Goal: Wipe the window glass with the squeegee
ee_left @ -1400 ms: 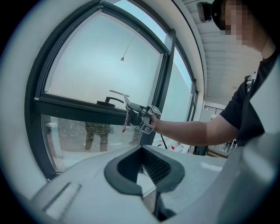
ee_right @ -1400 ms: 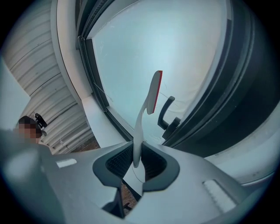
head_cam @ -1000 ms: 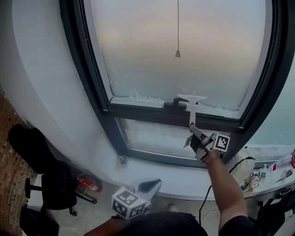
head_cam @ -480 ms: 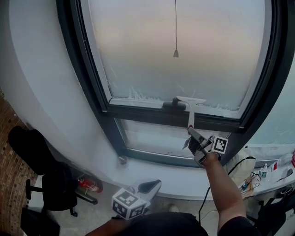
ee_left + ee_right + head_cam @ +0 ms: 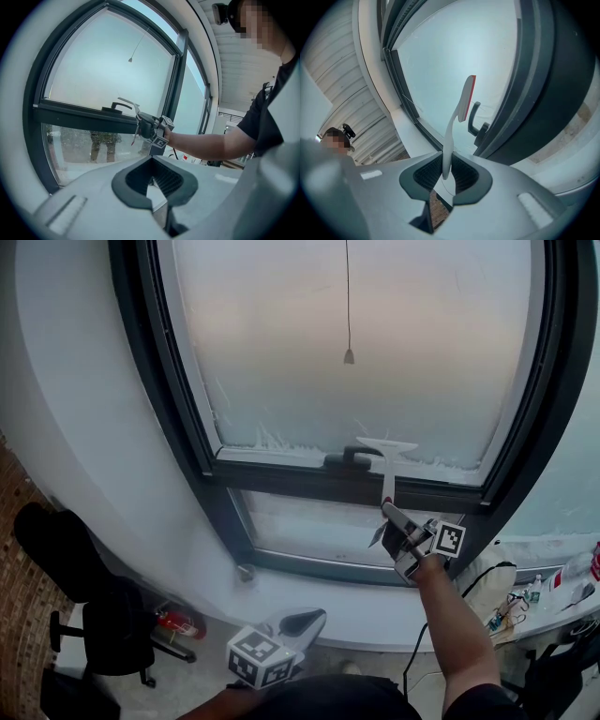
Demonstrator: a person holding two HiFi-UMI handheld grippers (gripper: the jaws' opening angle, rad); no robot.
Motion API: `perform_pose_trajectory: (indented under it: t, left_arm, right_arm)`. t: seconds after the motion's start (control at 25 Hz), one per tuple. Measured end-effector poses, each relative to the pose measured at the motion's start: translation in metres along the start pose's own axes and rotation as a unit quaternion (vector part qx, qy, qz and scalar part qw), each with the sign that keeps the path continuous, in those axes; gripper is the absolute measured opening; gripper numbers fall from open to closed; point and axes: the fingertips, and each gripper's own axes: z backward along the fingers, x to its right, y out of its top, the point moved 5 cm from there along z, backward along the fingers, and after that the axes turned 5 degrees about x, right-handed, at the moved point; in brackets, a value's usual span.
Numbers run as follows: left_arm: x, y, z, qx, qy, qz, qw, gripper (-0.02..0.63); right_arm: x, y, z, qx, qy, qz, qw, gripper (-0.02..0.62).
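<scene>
Head view: arm outstretched, right hand-held gripper clamps squeegee at window glass.

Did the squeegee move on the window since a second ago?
No, not that I can see. The squeegee blade stays at the bottom of the upper pane, just right of the window handle.

right tongs hold the squeegee on the window glass (blade low down).
</scene>
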Motion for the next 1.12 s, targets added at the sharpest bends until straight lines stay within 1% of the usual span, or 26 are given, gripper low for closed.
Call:
perform_pose_trajectory:
  t: [0.16,0.36,0.52,0.6,0.76,0.88,1.0,1.12]
  left_arm:
    - [0.004,0.007,-0.011,-0.002,-0.008,-0.007,0.9999,0.0]
    - [0.009,0.014,-0.028,0.002,-0.019,-0.014,0.9997,0.0]
    - [0.013,0.018,-0.044,0.007,-0.041,0.009,0.9991,0.0]
    - [0.016,0.021,-0.053,0.009,-0.046,0.012,0.9988,0.0]
    - [0.025,0.026,-0.066,0.013,-0.05,0.007,0.9987,0.0]
    - [0.028,0.028,-0.074,0.017,-0.046,0.006,0.9988,0.0]
    - [0.028,0.03,-0.081,0.023,-0.039,0.008,0.9989,0.0]
    - [0.03,0.035,-0.087,0.033,-0.032,0.009,0.9989,0.0]
  right_arm:
    - [-0.028,0.02,0.002,0.0,0.023,0.026,0.999,0.083]
    - [-0.079,0.073,0.005,0.004,0.055,0.094,0.994,0.083]
    - [-0.121,0.123,0.002,0.003,0.076,0.148,0.986,0.082]
    - [-0.137,0.147,-0.001,0.002,0.08,0.169,0.982,0.083]
    - [-0.164,0.192,-0.008,0.001,0.09,0.2,0.976,0.081]
    - [-0.176,0.222,-0.01,0.006,0.089,0.219,0.972,0.081]
    - [-0.18,0.247,-0.011,0.016,0.091,0.224,0.97,0.081]
    - [-0.185,0.261,-0.013,0.018,0.102,0.222,0.97,0.081]
